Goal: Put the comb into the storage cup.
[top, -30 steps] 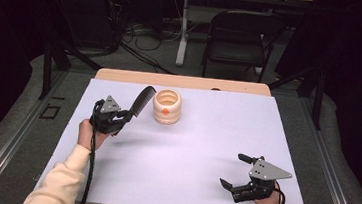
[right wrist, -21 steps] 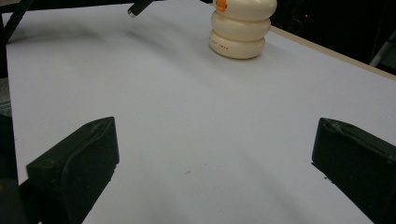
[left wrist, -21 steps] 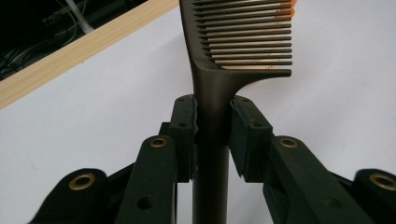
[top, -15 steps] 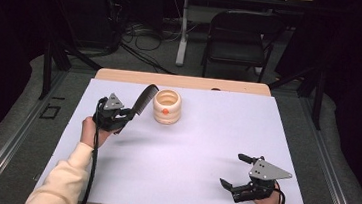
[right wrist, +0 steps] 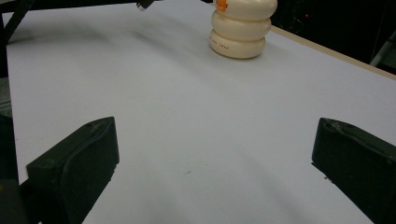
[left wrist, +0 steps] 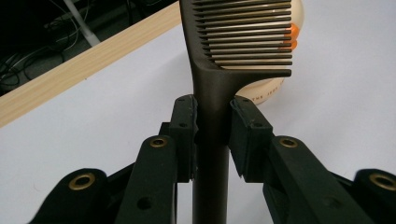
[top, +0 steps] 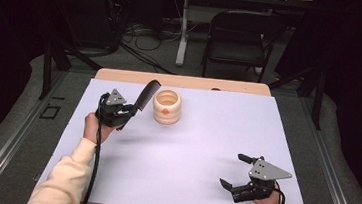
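Note:
A black comb (top: 145, 94) stands tilted above the white table, its teeth end up and just left of a cream ribbed pot (top: 167, 106) with an orange mark. My left gripper (top: 130, 111) is shut on the comb's handle (left wrist: 212, 79), and both pads press its sides in the left gripper view. There the pot (left wrist: 266, 91) shows behind the comb's teeth. My right gripper (top: 231, 169) rests near the front right of the table, open with nothing between its jaws. In the right gripper view (right wrist: 215, 154) the pot (right wrist: 240, 28) stands far ahead.
The white table top (top: 188, 158) has a wooden strip (top: 181, 81) along its far edge. Beyond it on the dark floor are a black chair (top: 240, 37) and cables. A person's sleeve (top: 67, 171) comes in at the front left.
My left gripper has drifted slightly toward the far side with the comb in it. My right gripper has not moved.

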A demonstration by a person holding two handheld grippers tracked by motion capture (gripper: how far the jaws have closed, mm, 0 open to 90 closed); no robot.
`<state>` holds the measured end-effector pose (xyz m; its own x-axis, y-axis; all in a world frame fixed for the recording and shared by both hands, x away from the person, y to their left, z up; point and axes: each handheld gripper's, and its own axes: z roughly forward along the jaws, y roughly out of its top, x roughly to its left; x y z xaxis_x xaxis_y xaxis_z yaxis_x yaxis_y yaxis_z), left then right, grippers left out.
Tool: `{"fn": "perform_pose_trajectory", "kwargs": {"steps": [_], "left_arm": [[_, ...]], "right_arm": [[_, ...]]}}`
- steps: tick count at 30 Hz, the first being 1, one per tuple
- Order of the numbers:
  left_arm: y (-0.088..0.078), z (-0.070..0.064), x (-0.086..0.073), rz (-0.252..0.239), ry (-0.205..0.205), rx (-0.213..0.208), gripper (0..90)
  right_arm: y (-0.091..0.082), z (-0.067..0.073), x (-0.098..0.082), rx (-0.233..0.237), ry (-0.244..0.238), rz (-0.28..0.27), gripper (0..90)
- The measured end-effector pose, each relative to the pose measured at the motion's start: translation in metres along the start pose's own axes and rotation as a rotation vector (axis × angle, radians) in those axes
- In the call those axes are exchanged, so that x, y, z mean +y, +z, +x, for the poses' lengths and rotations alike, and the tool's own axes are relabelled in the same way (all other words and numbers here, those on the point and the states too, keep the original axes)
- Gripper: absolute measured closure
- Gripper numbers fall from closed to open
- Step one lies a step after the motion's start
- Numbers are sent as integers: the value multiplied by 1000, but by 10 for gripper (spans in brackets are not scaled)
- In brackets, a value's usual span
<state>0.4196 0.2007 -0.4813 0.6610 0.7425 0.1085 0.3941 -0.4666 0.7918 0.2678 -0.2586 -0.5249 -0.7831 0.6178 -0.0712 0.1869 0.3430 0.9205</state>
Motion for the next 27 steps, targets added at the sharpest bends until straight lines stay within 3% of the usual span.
{"fn": "perform_pose_trajectory", "kwargs": {"steps": [27], "left_arm": [[2, 2, 18, -29, -14, -1, 723]], "right_arm": [[0, 0, 0, 2, 3, 0, 2]]}}
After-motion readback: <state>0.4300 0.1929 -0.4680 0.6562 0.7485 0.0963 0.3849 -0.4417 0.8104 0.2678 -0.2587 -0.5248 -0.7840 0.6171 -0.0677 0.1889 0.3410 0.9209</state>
